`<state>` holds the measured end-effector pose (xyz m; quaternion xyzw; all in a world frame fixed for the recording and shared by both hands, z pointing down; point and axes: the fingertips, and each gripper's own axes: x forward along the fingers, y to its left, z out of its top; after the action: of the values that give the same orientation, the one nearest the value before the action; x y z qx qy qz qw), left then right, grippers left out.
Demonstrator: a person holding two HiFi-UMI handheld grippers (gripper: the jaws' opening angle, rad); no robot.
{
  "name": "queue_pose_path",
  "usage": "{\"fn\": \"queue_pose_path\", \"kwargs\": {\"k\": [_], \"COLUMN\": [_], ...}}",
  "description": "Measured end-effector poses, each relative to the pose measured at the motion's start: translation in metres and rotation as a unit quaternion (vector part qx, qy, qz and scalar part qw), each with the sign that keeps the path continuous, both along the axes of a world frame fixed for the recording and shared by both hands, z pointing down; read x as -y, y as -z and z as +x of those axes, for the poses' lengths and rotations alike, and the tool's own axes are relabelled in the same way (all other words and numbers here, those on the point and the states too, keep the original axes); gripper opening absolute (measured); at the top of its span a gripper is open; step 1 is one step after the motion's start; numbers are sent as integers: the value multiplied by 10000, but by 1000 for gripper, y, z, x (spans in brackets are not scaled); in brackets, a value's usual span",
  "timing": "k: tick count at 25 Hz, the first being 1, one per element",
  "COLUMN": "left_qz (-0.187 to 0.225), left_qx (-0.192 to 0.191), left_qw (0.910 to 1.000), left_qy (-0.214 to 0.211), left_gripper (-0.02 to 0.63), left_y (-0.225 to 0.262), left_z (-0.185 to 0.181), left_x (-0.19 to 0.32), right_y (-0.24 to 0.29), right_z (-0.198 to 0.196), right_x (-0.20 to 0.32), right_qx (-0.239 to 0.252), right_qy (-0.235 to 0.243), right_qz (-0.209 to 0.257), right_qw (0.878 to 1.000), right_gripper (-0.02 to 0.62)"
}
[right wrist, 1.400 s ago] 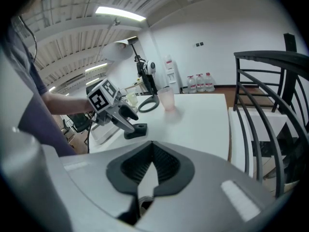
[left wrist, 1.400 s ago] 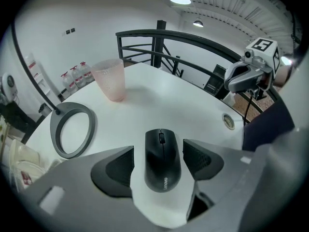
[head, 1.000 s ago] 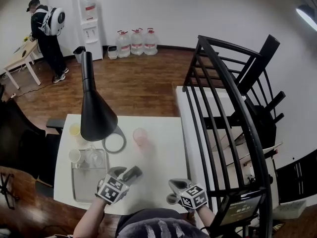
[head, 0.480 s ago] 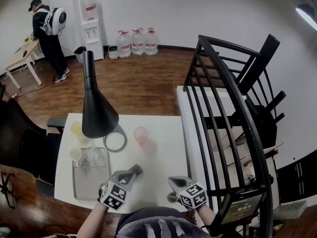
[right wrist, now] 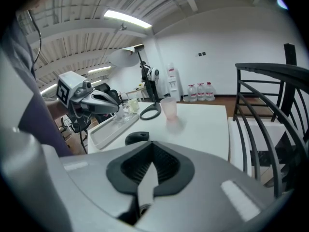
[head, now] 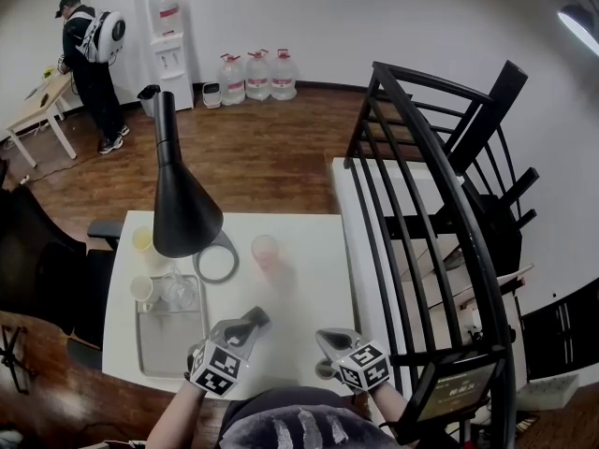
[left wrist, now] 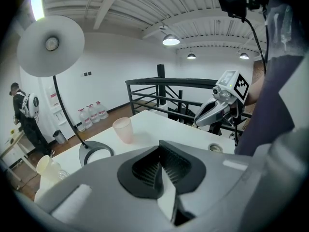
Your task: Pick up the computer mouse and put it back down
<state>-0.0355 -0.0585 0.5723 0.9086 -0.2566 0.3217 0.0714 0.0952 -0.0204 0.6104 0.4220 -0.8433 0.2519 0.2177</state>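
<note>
The black computer mouse [right wrist: 137,138] lies on the white table [right wrist: 203,124], seen in the right gripper view just below and in front of my left gripper [right wrist: 115,108]. I cannot make the mouse out in the head view. My left gripper [head: 253,320] hangs over the table's near middle, shut, with nothing between its jaws [left wrist: 163,164]. My right gripper [head: 326,338] is near the table's front right edge, apart from the mouse. It is also shut and empty [right wrist: 149,166].
A black cone lamp [head: 182,218] with a ring base [head: 217,260] stands at the back left. A pink cup [head: 266,251] stands mid-table. A grey tray [head: 168,344] with glasses sits at the left. A black railing [head: 421,204] runs along the right.
The left gripper's jaws stood open a second ago and are shut now, with nothing caught in them. That gripper shifted slightly right. The right gripper stayed put.
</note>
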Motion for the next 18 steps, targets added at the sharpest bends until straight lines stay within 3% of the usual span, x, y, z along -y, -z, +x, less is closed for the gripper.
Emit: {"fn": "queue_pose_path", "kwargs": {"k": [7, 18], "left_qz": [-34, -77], "left_qx": [19, 65], "left_qw": [10000, 9999], "left_qy": [-28, -60], "left_gripper": [15, 15], "left_y": [-3, -4], "left_z": [2, 7], "left_x": [0, -3], "right_y": [6, 10], "right_z": [10, 8], "right_x": [9, 11], "right_qx": [68, 91], "right_qy": [-335, -291], "right_qz": [271, 318], "right_qw": [9990, 9990], "right_gripper": [3, 3]}}
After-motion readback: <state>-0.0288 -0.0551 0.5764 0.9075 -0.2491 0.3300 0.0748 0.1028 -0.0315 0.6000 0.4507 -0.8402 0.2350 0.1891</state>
